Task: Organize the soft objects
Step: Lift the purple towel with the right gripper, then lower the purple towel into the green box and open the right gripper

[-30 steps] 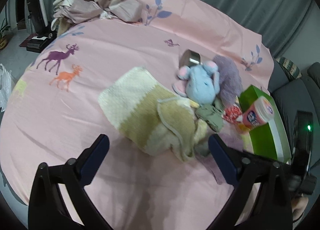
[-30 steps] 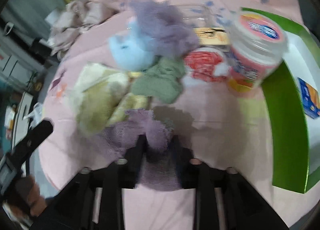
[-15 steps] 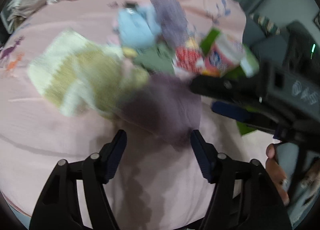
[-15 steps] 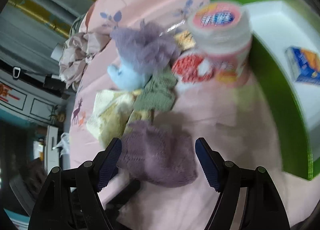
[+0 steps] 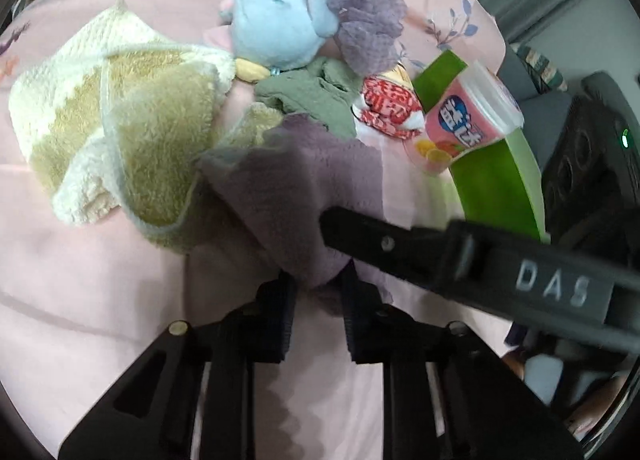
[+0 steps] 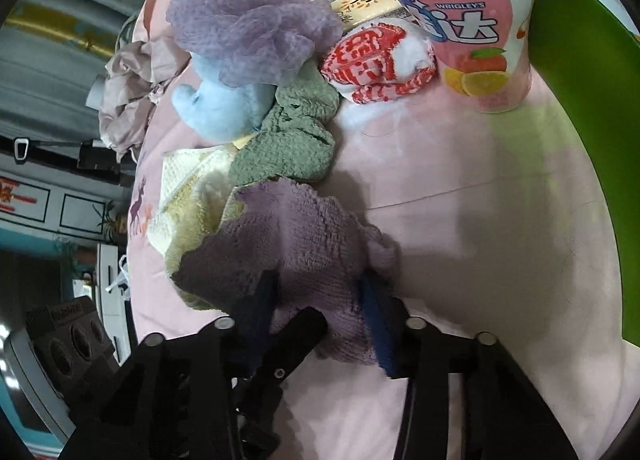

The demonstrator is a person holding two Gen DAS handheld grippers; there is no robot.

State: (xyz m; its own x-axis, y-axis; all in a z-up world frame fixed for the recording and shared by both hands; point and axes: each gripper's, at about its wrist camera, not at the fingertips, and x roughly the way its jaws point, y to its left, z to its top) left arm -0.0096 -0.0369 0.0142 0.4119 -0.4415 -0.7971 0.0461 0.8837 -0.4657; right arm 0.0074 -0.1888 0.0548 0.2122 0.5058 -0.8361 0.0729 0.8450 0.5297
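— What are your grippers doing?

— Your left gripper is pinching the near edge of the purple cloth between nearly closed jaws. Your right gripper is straddling the same cloth, fingers partway open with the fabric bunching between them; I cannot tell whether they are gripping it.

— Where is the cloth lying?

— On the pink bedsheet, touching the yellow-and-cream towel. Just beyond are sitting a green knit cloth, a blue plush toy, a purple mesh puff, a red-and-white sock bundle and a pink gum jar beside a green box.
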